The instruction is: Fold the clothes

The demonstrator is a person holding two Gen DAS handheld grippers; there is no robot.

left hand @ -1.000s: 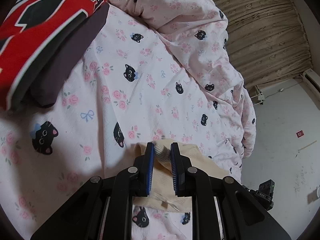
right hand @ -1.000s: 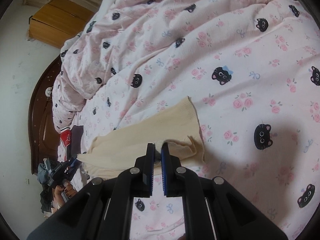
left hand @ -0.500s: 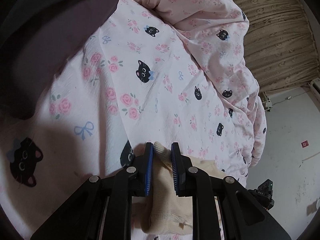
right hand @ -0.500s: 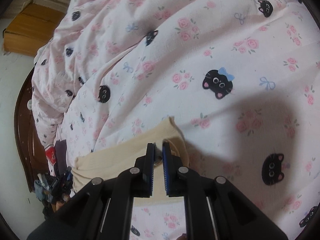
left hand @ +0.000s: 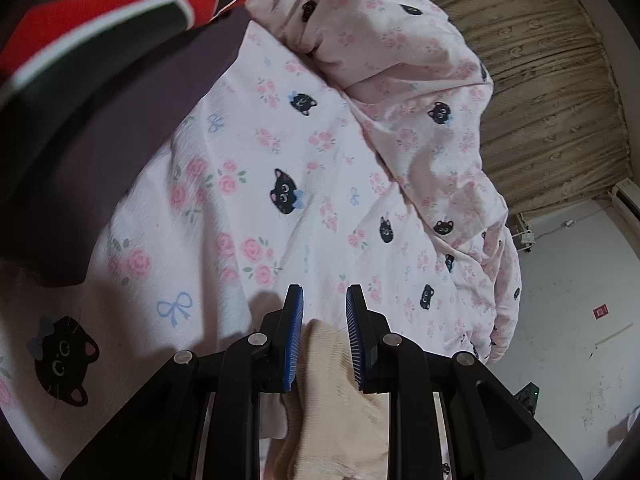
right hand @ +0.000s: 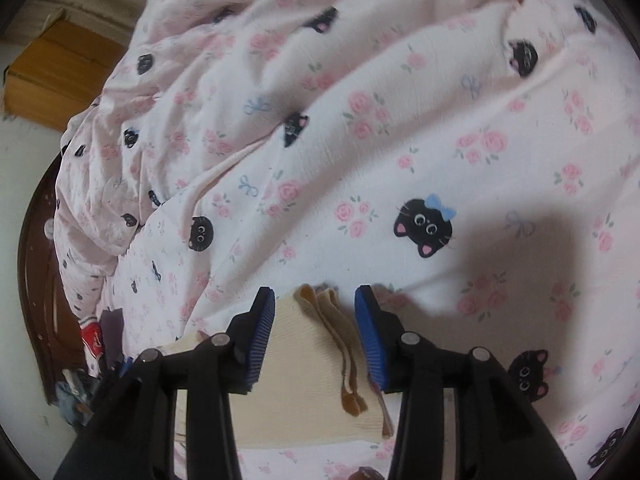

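Observation:
A cream knit garment (right hand: 304, 364) lies folded on the pink cat-print bedcover (right hand: 400, 152). Its layered edge shows between my right gripper's (right hand: 315, 296) blue pads, which stand wide apart and hold nothing. In the left wrist view the same cream garment (left hand: 336, 396) bunches between my left gripper's (left hand: 322, 300) blue pads, set back from the tips. The pads press the fabric on both sides and the cloth hangs down under the gripper.
A red and black jersey (left hand: 100, 12) lies on a dark purple garment (left hand: 104, 128) at the upper left. A bunched duvet (left hand: 420, 80) rises behind, beige curtains (left hand: 552, 64) beyond. A wooden cabinet (right hand: 56, 72) and dark bed frame (right hand: 36, 280) stand left.
My right gripper has opened and let go of the cream garment, which now lies folded on the bed. My left gripper kept its hold and shifted with the fabric.

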